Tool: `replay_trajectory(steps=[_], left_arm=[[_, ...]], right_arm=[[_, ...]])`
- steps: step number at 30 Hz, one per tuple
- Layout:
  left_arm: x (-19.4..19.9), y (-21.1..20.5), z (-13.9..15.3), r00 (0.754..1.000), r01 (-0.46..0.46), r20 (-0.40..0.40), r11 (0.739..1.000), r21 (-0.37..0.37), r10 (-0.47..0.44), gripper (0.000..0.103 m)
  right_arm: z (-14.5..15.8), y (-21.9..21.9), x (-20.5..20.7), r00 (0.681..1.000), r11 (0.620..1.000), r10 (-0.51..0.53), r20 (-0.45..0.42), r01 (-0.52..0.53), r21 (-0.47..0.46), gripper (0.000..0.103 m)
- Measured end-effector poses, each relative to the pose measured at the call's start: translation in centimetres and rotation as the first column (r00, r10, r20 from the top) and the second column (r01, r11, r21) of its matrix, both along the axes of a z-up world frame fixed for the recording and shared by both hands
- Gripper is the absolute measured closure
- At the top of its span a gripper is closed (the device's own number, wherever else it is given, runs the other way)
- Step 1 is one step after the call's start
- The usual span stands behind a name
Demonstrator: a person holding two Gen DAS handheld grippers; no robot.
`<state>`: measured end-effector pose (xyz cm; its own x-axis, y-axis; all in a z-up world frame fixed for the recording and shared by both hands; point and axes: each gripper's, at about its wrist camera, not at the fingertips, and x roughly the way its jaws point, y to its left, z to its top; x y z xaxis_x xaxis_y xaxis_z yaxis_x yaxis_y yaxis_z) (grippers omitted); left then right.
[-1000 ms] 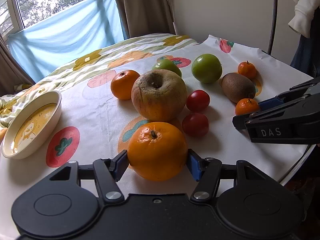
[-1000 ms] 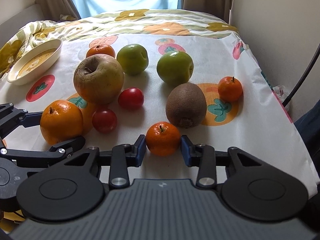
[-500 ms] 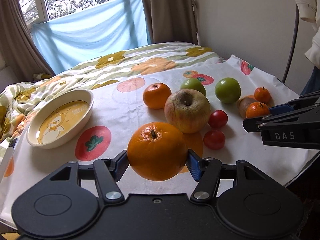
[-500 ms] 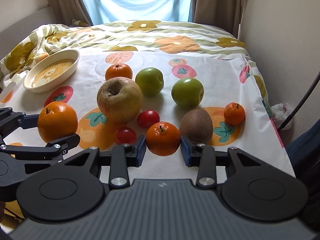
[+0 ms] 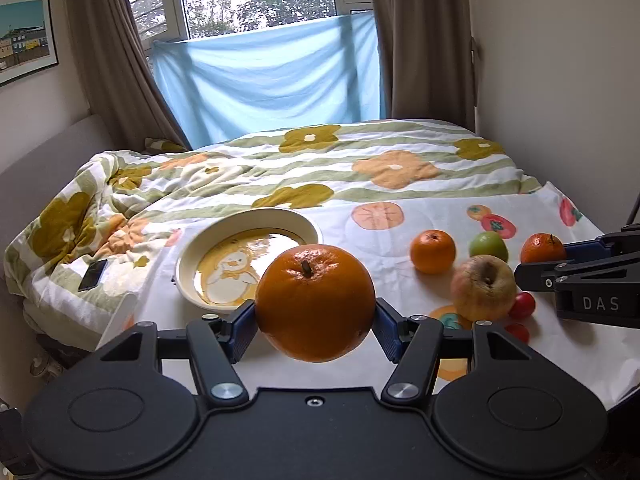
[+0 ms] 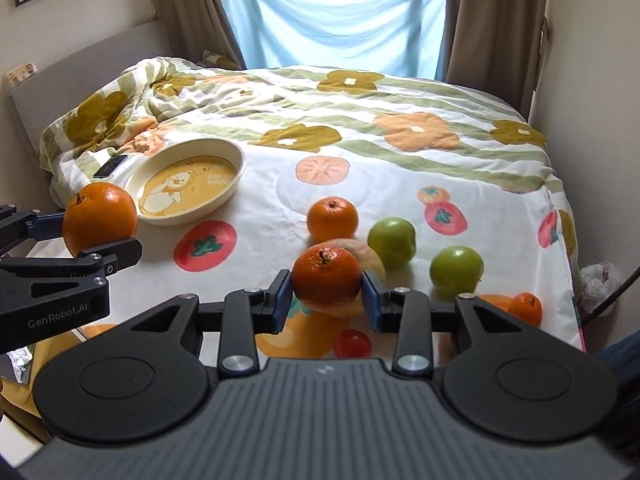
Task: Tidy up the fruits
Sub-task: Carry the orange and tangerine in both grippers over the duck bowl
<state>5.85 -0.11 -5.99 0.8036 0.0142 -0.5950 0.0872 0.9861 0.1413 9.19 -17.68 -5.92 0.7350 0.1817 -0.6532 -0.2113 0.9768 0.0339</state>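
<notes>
Risk notes. Left tongs (image 5: 315,322) clamped on big orange (image 5: 315,302), held in air just short of cream bowl (image 5: 188,268). Right tongs (image 6: 326,300) clenched on small mandarin (image 6: 326,278), above fruit pile on table (image 6: 260,208). Round, smooth skins held only at sides: could slip and roll off the edge. Both tongs head for one bowl: likely collision. Bowl sits at table's edge, next to rumpled duvet (image 6: 360,100): hard drop could tip it.

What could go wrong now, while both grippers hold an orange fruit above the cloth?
1. The large orange is round and held only at its sides by the left gripper; it may slip.
2. The small mandarin in the right gripper hangs over the apple and could knock it if dropped.
</notes>
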Motion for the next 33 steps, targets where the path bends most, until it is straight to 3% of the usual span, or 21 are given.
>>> replay_trajectory(steps=[6,12,23,33], left_arm=[[2.3,4.8,1.2,0.999,-0.042,0.010,0.999,0.004,0.042,0.038],[5.9,9.1,1.4,1.000,-0.027,-0.005,1.000,0.013,0.027,0.038],[14.3,14.1,-0.4,0.995,0.097,-0.036,0.995,0.029,-0.096,0.038],[21.4,14.1,-3.8,0.965,0.253,-0.090,0.966,0.047,-0.248,0.038]], right_arm=[[1.4,4.4,2.9,1.000,0.999,0.016,0.004,-0.016,0.029,0.051],[1.6,9.3,6.3,1.000,1.000,0.015,-0.013,-0.014,0.028,0.051],[-0.3,15.6,14.4,0.997,0.998,-0.058,-0.050,0.059,0.012,0.051],[-3.1,17.9,19.5,0.985,0.990,-0.138,-0.103,0.140,0.009,0.051]])
